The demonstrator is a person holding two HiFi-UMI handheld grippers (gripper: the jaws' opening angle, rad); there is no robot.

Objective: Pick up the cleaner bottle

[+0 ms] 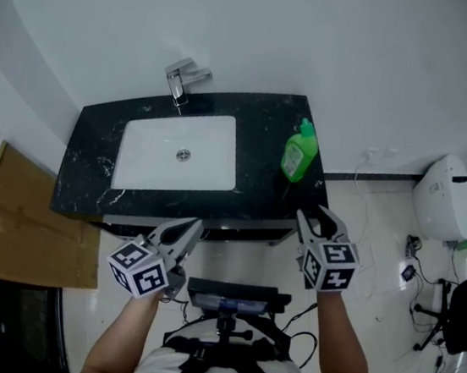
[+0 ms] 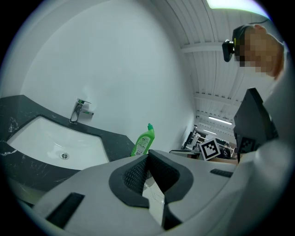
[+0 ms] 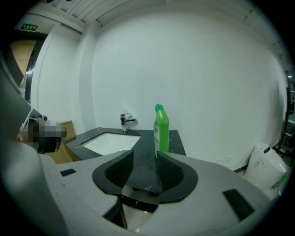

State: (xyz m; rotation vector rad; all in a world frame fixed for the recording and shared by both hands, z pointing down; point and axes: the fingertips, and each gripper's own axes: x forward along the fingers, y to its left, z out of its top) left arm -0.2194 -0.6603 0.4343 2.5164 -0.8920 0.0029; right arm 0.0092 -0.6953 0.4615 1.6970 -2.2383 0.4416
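Right claw (image 3: 145, 156) released, empty, near green cleaner bottle (image 3: 161, 131), label unreadable; left claw (image 2: 148, 156) clenched.

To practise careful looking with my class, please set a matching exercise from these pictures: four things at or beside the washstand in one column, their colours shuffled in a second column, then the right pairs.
Things
1. cleaner bottle
2. faucet
3. sink basin
4. cardboard sheet

Colours
a. white
b. brown
c. green
d. silver

Right pairs: 1-c, 2-d, 3-a, 4-b.
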